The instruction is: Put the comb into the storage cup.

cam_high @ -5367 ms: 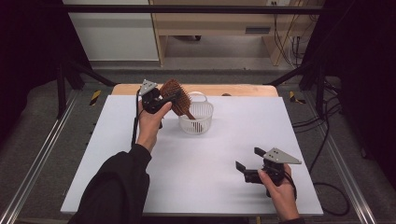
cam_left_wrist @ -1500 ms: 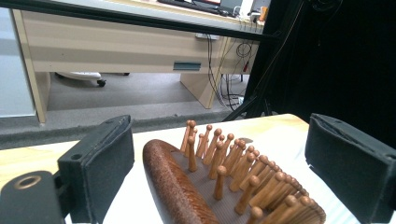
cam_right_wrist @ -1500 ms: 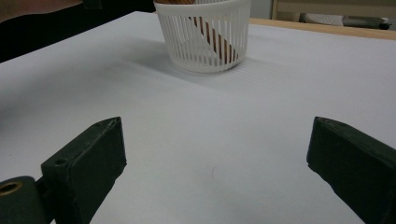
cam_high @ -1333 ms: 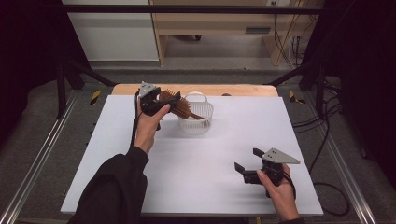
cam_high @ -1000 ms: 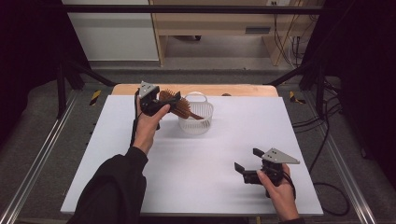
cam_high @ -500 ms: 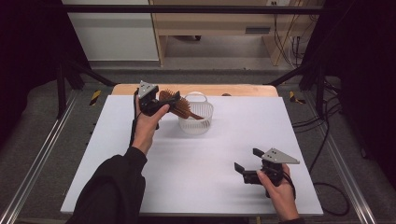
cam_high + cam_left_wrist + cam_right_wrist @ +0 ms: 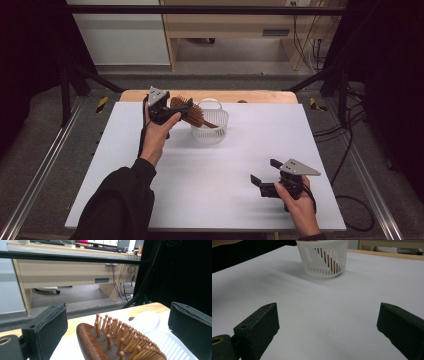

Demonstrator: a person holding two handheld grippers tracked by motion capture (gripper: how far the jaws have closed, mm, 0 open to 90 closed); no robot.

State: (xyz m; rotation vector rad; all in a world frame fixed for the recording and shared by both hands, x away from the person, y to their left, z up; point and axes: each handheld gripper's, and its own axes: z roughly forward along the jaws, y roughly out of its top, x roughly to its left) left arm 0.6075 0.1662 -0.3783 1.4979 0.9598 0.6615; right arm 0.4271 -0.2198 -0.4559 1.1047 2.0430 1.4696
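A brown wooden hairbrush point(image 7: 189, 111) leans in a small white slatted basket point(image 7: 220, 132) at the back middle of the white table. Its handle runs down inside and its bristled head sticks out over the left rim. My left gripper point(image 7: 174, 111) is open, and its jaws stand wide on either side of the brush head point(image 7: 100, 345) without pressing it. In the left gripper view the basket point(image 7: 175, 345) lies just below the head. My right gripper point(image 7: 265, 172) rests open near the front right, holding nothing. It faces the basket point(image 7: 322, 262), and the brush handle point(image 7: 328, 258) shows through the slats.
The white board point(image 7: 200, 200) lies on a wooden tabletop whose edge point(image 7: 250, 96) shows at the back. Metal rails point(image 7: 40, 170) run along both sides. A desk point(image 7: 75, 275) and cables stand on the floor beyond.
Five seconds ago the left gripper held the brush upright above the basket. It has since been tipped down into the basket. Over the last second nothing visibly moved.
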